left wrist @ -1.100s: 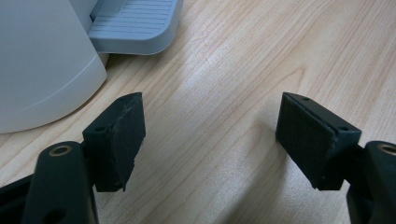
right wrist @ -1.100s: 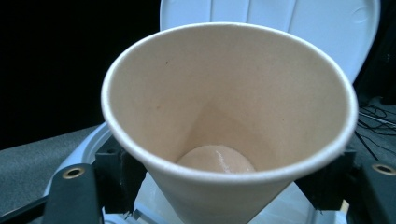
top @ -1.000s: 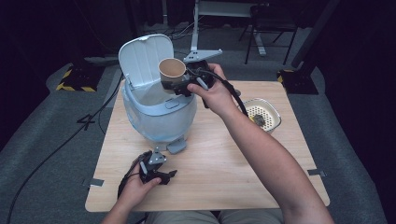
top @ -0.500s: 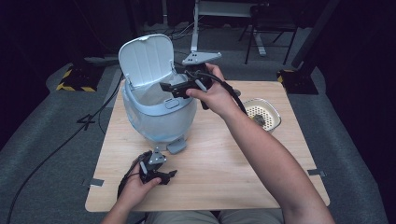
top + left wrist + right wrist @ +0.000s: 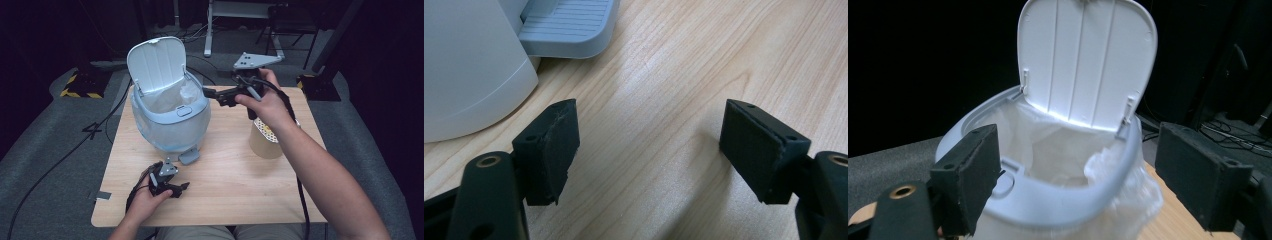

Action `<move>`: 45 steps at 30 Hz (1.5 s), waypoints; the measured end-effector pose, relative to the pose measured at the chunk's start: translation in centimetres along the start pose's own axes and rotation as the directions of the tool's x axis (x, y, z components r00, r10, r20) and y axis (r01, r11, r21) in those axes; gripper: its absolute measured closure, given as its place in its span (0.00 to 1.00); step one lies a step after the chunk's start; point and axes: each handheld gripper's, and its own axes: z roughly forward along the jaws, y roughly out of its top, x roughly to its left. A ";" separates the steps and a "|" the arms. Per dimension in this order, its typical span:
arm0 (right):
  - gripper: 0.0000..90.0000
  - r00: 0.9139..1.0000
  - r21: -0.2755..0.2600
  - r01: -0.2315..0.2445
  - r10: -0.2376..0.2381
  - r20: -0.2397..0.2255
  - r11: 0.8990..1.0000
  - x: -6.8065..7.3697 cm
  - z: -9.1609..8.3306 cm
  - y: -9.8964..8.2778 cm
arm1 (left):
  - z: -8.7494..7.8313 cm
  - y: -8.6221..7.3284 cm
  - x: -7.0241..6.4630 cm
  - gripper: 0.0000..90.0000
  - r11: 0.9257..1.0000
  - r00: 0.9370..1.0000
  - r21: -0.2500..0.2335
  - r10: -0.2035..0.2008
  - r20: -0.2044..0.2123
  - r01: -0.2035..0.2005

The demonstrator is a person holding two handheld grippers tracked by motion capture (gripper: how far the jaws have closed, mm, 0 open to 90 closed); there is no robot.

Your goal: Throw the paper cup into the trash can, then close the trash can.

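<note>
**Hovering empty at the bin rim: what's next?**

Looks to me like the drop-off step is wrapping up. The right gripper [image 5: 209,93] hangs at about 3 o'clock of the pedal bin [image 5: 170,131], just beside its rim. Its jaws are spread wide and have just eased in a touch, with nothing between them.

The bin sits around 10 o'clock on the table [image 5: 225,195], with its lid [image 5: 156,62] standing up and the liner bag [image 5: 175,97] showing inside.

The left gripper [image 5: 181,188] rests on the wood near 7 o'clock. Its jaws are apart and empty too, just off the bin's pedal [image 5: 189,156].

My guess for the next move: swing the right gripper back toward the tan cup [image 5: 265,145] at 3 o'clock, under the person's wrist. That needs the jaws kept wide and squared to the cup wall so it doesn't tip.
</note>
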 end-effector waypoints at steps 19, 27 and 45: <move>0.25 0.993 0.096 -0.026 0.015 0.113 0.995 -0.6 -11.5 -6.5 | -1.2 -0.2 0.2 0.32 0.998 0.998 -0.010 -0.055 -0.009 0.055; 0.26 0.986 0.109 -0.067 0.049 0.158 0.992 -1.2 -14.1 -10.4 | -2.0 -0.5 0.3 0.31 0.997 0.997 -0.012 -0.074 -0.022 0.074; 0.28 0.957 0.235 -0.144 0.076 0.278 0.961 -1.7 -17.4 -21.7 | -5.4 0.5 1.3 0.31 0.987 0.992 -0.107 -0.122 0.004 0.122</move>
